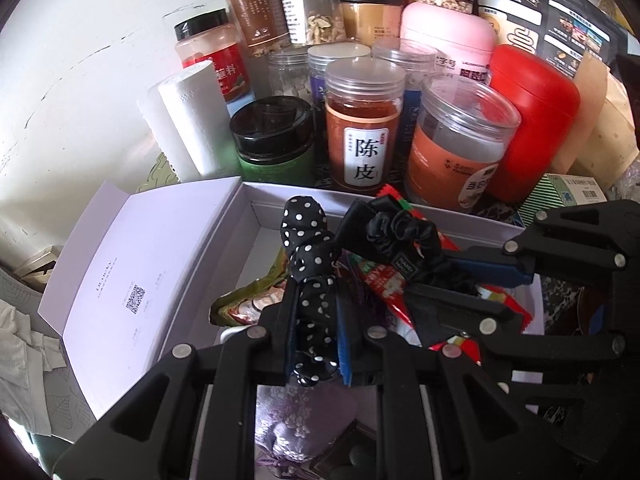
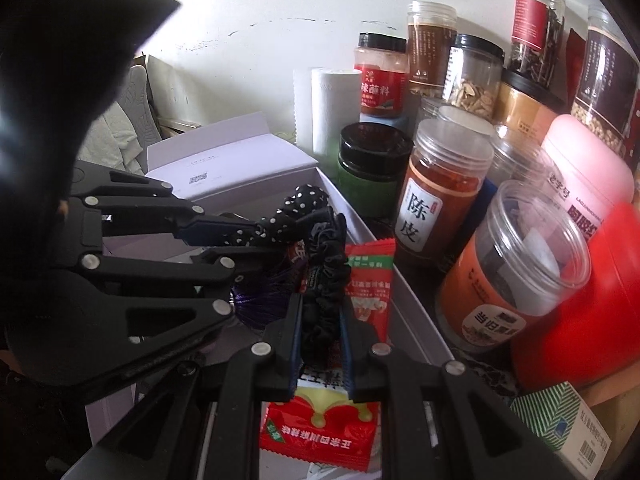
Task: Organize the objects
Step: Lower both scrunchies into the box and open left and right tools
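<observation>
Two scrunchies were in play, one in each hand-held gripper. The left hand-held gripper (image 1: 316, 344) was clamped shut on a polka-dot scrunchie (image 1: 310, 276), black with white spots, its gathered fabric standing up out of the jaws in a plump loop. The right hand-held gripper (image 2: 320, 344) was pinched closed on a plain black scrunchie (image 2: 324, 276), ruffled and satiny, with a small dark label sewn on. Both were held just above an open white box (image 1: 276, 196), which suggested they were meant to go inside with the other small items.

Below them the box already held red snack packets (image 2: 320, 424), a green wrapper (image 1: 244, 304) and a lilac flowered pouch (image 1: 296, 424), so the scrunchies would have landed on top of a loose pile. The box's lid (image 1: 132, 264) lay folded back to the left, leaving the opening clear.

Beyond the far wall of the box stood a crowd of jars on the worktop, among them one with an orange label (image 1: 362, 128) and a dark green jar (image 1: 272, 136), with a red canister (image 1: 532, 116) and a paper roll (image 1: 188, 116) at either side. A white wall (image 1: 100, 40) rose behind.
</observation>
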The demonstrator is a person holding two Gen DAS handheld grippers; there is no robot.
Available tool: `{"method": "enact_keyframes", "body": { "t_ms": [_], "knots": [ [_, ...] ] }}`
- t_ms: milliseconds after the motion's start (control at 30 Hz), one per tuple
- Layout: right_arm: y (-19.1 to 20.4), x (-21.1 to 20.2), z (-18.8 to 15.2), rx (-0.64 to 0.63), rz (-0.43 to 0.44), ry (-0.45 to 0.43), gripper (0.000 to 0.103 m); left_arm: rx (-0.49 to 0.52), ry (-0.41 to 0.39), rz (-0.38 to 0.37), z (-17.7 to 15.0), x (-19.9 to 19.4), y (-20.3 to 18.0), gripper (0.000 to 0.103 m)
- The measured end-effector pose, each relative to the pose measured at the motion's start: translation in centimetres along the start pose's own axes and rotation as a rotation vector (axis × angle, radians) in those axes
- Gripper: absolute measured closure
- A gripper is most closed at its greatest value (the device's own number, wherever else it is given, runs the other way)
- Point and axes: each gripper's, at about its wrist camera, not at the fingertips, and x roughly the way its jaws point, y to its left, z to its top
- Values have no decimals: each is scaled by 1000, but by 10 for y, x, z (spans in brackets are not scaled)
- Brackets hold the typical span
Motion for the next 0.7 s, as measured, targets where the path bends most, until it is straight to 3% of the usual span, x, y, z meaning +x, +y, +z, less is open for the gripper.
{"method": "enact_keyframes", "body": {
  "t_ms": [133,333,500,700],
  "knots": [
    [0,-4,-3,-3,-45,9,87,26,-1,-40,0,-6,-11,88],
    [-5,-5,-5,10,-41,23,87,-2,55,-99,-3,13,-6,88],
    [-3,-3,-5,7,-23,25,86,-2,77,-53,-7,26,-5,88],
    [-4,-1,-4,12,-10,24,86,-12,76,-48,-9,27,-3,87]
  ]
}}
